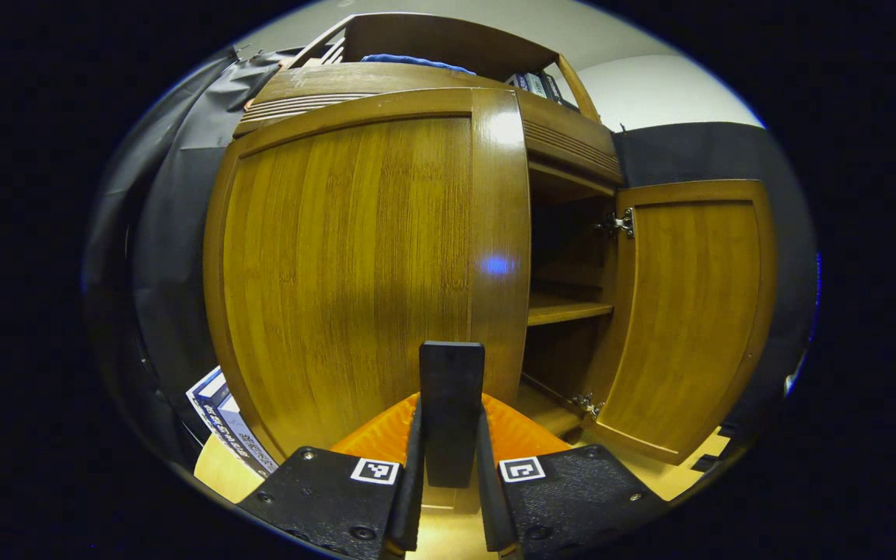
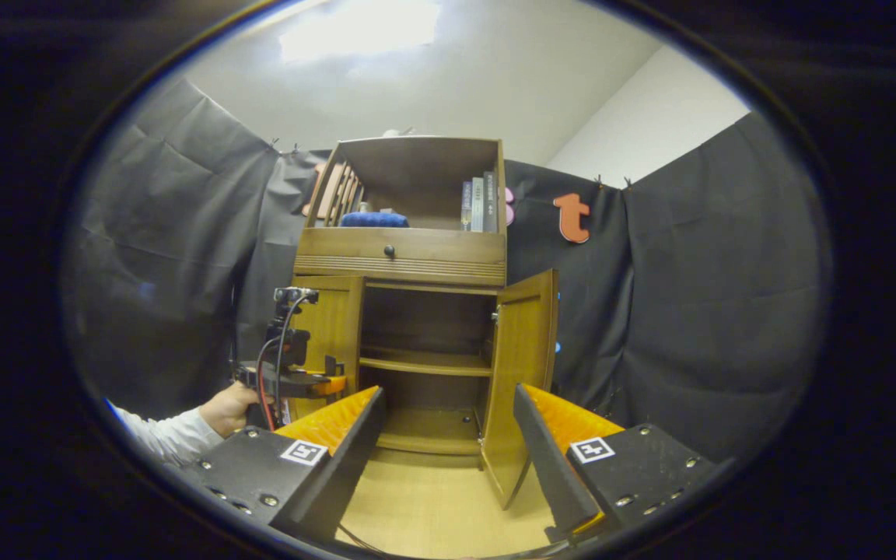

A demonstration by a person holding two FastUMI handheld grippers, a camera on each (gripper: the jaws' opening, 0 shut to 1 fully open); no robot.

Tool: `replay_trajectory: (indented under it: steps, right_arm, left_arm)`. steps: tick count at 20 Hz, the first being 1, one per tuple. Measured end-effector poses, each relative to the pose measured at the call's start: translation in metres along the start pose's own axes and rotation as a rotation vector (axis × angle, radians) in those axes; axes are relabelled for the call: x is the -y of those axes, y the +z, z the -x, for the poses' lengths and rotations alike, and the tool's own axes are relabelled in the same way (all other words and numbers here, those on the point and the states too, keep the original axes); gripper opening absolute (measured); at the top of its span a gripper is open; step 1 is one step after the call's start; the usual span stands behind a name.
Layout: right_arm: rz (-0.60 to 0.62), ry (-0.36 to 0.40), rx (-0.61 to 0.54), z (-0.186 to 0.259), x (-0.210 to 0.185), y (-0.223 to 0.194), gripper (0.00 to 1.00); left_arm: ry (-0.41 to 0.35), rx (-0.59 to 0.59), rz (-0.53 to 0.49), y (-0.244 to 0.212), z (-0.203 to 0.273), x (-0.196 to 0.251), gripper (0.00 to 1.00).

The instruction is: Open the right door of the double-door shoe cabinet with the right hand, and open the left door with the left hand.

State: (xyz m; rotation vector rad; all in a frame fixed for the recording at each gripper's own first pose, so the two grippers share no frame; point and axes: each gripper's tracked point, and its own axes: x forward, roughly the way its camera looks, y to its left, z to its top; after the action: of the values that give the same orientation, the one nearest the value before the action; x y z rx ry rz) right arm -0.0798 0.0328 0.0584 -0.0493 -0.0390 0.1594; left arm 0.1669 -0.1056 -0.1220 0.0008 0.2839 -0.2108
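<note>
The wooden shoe cabinet [image 2: 401, 260] stands against the booth wall. Its right door [image 2: 522, 373] is swung wide open, also seen as the right door [image 1: 689, 311] in the left gripper view, baring shelves [image 2: 425, 362]. The left door [image 1: 355, 264] looms close before my left gripper [image 1: 452, 404], which is shut on the door's dark upright handle [image 1: 452, 373]. In the right gripper view the left gripper [image 2: 296, 381], held by a hand [image 2: 226, 408], sits at the left door [image 2: 337, 330], which looks slightly ajar. My right gripper [image 2: 448, 397] is open and empty, well back from the cabinet.
A drawer with a knob [image 2: 390, 250] sits above the doors, and an open shelf on top holds books [image 2: 479, 204] and a blue cushion [image 2: 374, 220]. Boxes [image 1: 226, 424] lean on the floor left of the cabinet. Black cloth walls surround the light wooden floor [image 2: 432, 505].
</note>
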Motion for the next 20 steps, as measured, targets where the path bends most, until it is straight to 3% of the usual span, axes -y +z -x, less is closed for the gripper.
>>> replay_trajectory:
  steps: [13, 20]
  right_arm:
    - [-0.058, 0.035, -0.030, -0.009, -0.012, -0.021, 0.98]
    - [-0.061, 0.052, -0.012, -0.012, -0.023, -0.023, 0.98]
  left_arm:
    - [-0.066, -0.020, 0.019, 0.002, 0.005, 0.007, 0.33]
    - [-0.031, -0.004, 0.008, 0.004, 0.008, -0.001, 0.33]
